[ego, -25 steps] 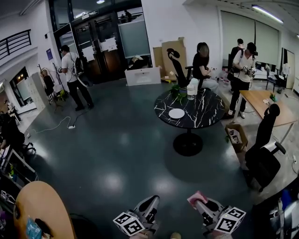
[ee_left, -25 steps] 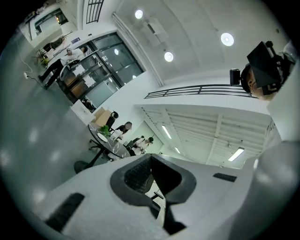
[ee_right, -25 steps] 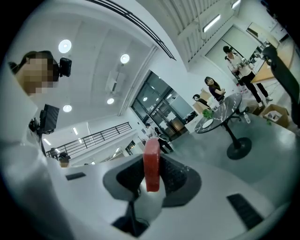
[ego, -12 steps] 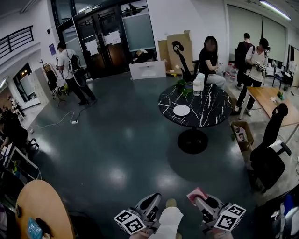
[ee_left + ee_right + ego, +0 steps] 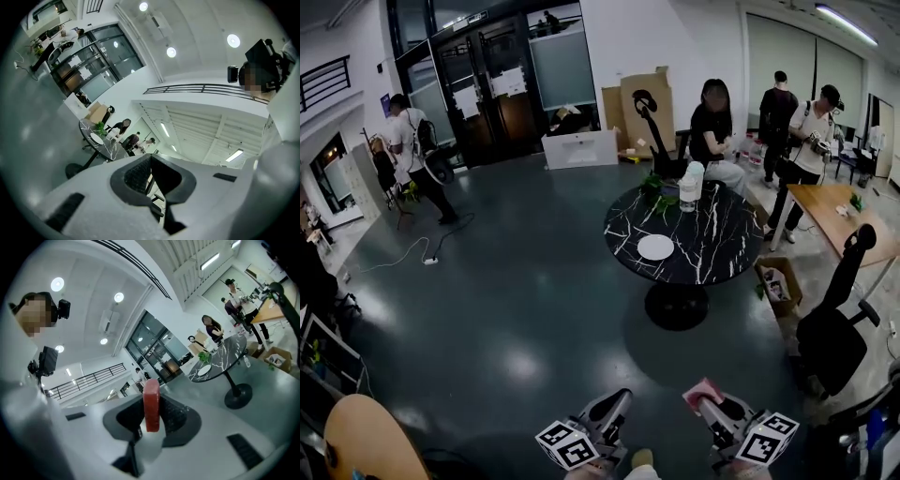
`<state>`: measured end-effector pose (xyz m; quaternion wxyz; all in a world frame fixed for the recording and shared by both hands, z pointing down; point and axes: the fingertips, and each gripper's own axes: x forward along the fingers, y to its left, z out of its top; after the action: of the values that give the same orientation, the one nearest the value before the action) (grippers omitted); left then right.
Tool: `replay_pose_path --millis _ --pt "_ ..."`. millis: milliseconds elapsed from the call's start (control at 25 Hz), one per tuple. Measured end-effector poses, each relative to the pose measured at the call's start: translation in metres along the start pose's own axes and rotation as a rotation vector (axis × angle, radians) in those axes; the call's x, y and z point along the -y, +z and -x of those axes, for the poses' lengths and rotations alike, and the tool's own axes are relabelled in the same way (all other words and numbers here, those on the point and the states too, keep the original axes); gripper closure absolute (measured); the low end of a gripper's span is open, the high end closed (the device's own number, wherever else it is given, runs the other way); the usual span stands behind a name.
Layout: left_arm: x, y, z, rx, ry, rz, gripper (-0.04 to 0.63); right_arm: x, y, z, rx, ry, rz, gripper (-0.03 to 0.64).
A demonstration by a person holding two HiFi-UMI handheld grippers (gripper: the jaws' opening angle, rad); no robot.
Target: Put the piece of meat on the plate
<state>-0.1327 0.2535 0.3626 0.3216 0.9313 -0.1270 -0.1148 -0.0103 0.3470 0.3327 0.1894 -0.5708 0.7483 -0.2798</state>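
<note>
A red slab of meat (image 5: pixel 151 405) stands between the jaws of my right gripper (image 5: pixel 151 414), which is shut on it; from the head view it shows as a pink piece (image 5: pixel 702 393) at the tip of the right gripper (image 5: pixel 710 405), low in the picture. My left gripper (image 5: pixel 614 405) is beside it, jaws together with nothing between them, as the left gripper view (image 5: pixel 149 174) shows. A white plate (image 5: pixel 655 247) lies on a round black marble table (image 5: pixel 712 258) well ahead; the plate (image 5: pixel 203 371) is also far off in the right gripper view.
A white jug (image 5: pixel 689 181) and a green plant (image 5: pixel 653 188) stand at the table's far side. A person sits behind the table (image 5: pixel 712 131); others stand at the right and left. A black office chair (image 5: pixel 830 328) and a cardboard box (image 5: pixel 776 281) are right of the table.
The whole view has advanced: the black table and plate are closer and lower in the head view. Both grippers keep their places at the bottom edge, the meat still held.
</note>
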Motion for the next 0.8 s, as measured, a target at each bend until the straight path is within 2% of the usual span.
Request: replay_pose_path --millis 280,440,800 --pt "-0.045 0.027 -0.029 0.015 -0.021 0.027 0.584 0.018 0.028 -0.053 0.009 -0.017 0.026 0.523" --pt "-0.06 0.04 -0.044 0.013 -0.021 0.018 0.586 0.029 0.036 -0.072 0.011 -0.025 0.026 0.523" --pt "-0.102 0.037 -0.065 0.01 0.022 0.072 0.586 0.067 0.041 -0.105 -0.037 -0.046 -0.003 0.523"
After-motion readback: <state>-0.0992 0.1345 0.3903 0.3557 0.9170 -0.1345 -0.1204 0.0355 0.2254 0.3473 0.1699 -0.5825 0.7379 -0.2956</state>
